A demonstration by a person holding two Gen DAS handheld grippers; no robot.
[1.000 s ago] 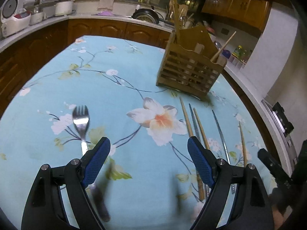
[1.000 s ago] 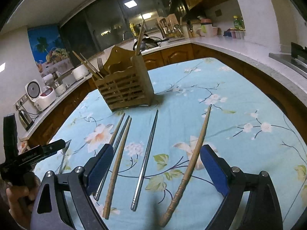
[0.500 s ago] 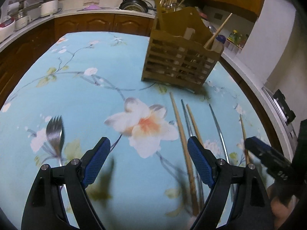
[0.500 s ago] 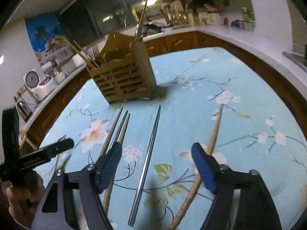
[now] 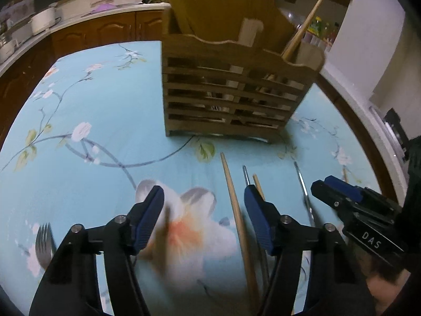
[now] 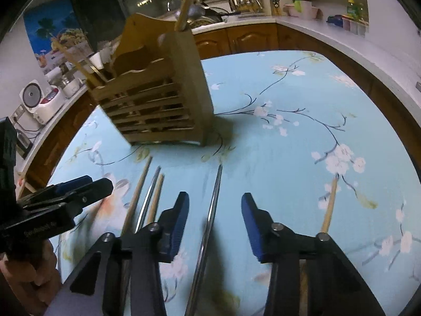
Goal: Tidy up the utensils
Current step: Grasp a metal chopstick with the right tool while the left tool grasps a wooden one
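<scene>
Both grippers are closing over loose chopsticks on the blue flowered tablecloth (image 6: 302, 137), near side of the wooden holder (image 5: 234, 89). Right gripper (image 6: 214, 222): jaws apart and narrowing, the metal chopstick (image 6: 213, 205) running between them, pads not yet touching it. Left gripper (image 5: 204, 214): jaws apart and narrowing, the wooden chopstick (image 5: 232, 197) lying between them close to the right pad, no contact seen. Risks, as judged: the left grip is off-centre, so the right pad may push the stick sideways or roll it against the two sticks just to its right, which could be caught as well. The thin metal stick lies flat and may slip or pivot if pinched off its middle. The grippers work close together and could collide. A fork (image 5: 44, 239) lies near left, untouched.
</scene>
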